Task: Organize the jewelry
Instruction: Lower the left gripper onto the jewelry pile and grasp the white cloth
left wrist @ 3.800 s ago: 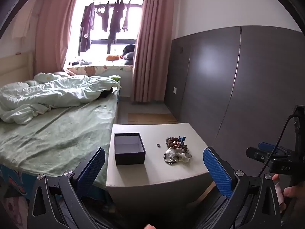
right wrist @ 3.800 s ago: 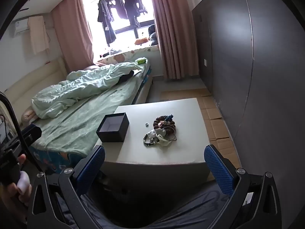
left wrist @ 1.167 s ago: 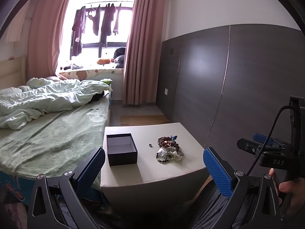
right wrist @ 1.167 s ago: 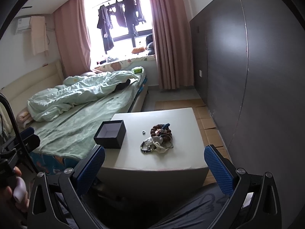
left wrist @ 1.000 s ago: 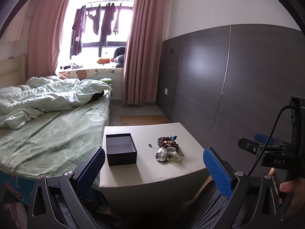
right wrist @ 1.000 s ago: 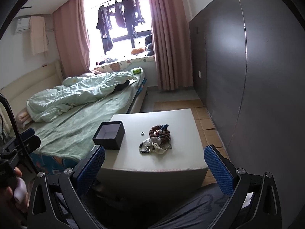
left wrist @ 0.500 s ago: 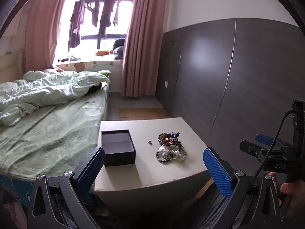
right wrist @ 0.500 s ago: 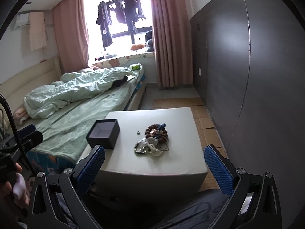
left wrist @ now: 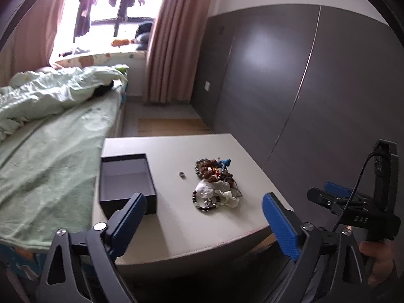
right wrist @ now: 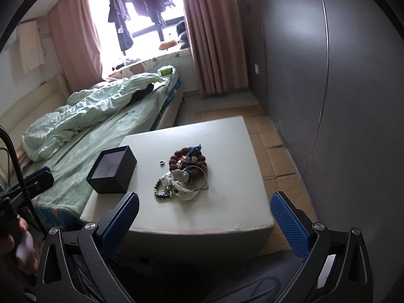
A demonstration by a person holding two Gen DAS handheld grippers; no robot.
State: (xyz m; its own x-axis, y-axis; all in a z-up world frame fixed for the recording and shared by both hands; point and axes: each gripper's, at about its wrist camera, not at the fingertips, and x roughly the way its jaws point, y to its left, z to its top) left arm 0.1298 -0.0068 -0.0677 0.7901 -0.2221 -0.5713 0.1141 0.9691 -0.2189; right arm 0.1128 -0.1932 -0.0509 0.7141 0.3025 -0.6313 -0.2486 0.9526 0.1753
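In the left wrist view, our left gripper with blue ribbed pads [left wrist: 203,217] is closing with nothing between its jaws, poised over the near edge of the low square beige padded table [left wrist: 176,232]. The open black square cardboard box [left wrist: 126,179] sits at the table's left edge, one side running along that edge, its mouth facing up. The tangled pile of beaded bracelets and white cloth [left wrist: 214,184] lies right of centre, its long axis running away from us, with a small silver ring [left wrist: 181,174] just beside it toward the box. Bare tabletop lies between box and pile and along the near edge.

In the right wrist view, our right gripper with blue ribbed pads [right wrist: 204,219] stands spread wide and empty before the near edge. The box [right wrist: 112,173] is turned corner-on at the left edge beside the green-sheeted bed [right wrist: 83,151]; the pile [right wrist: 184,174] stretches from near left to far right, well clear of the right edge.
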